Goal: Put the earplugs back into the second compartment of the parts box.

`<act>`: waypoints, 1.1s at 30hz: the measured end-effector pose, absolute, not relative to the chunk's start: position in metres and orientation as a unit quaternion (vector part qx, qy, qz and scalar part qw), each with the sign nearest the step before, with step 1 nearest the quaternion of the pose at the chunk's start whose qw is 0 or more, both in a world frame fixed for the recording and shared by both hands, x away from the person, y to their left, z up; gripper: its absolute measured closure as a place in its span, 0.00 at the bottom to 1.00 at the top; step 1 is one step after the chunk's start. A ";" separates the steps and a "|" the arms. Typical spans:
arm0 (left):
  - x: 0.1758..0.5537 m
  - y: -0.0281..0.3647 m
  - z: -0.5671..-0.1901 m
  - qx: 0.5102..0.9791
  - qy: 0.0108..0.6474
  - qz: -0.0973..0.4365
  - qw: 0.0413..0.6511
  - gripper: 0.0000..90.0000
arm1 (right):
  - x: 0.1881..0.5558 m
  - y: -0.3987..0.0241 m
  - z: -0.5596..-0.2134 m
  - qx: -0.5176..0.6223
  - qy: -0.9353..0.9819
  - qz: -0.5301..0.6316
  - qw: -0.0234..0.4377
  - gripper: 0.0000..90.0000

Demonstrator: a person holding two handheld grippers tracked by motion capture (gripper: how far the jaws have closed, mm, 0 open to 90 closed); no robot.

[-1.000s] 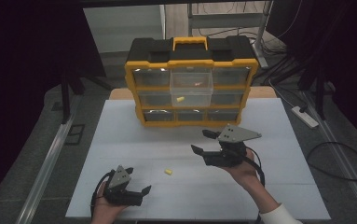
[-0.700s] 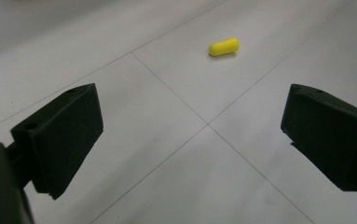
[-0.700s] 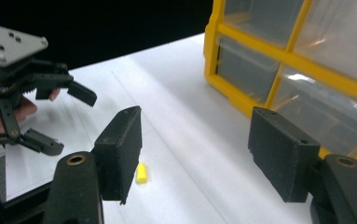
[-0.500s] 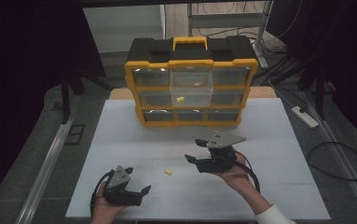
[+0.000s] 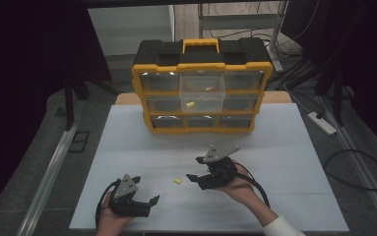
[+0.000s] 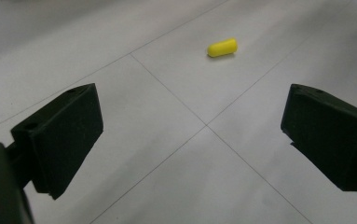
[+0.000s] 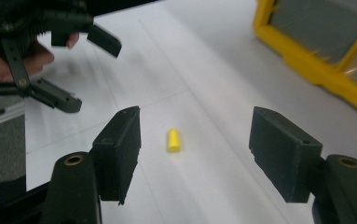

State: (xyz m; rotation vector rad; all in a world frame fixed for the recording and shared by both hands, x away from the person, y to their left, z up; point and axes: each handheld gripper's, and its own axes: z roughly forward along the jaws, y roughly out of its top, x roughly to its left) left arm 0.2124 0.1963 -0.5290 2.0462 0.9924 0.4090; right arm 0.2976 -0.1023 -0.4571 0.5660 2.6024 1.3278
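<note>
The yellow piece (image 5: 177, 181) is seen lying on the desk (image 5: 284, 147) toward its near edge, just ahead of the right gripper (image 5: 192, 170), whose jaws are spread empty, its long axis pointing away between them; the left gripper (image 5: 145, 191), likewise spread empty, is farther off.

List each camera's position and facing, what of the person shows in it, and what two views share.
High view: sits above the person's side of the table, looking forward and down at the organizer; both hands with the left gripper and right gripper show.
Left gripper view: rides the left gripper, looking along its open jaws across the table.
Right gripper view: rides the right gripper, looking between its open jaws at the left gripper beyond.
Shared: the small yellow piece lies in both gripper views.
</note>
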 end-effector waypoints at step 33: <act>0.212 0.197 -0.529 0.810 0.393 0.161 0.405 0.06 | 0.309 -0.031 -0.524 0.163 0.932 0.313 0.081 0.43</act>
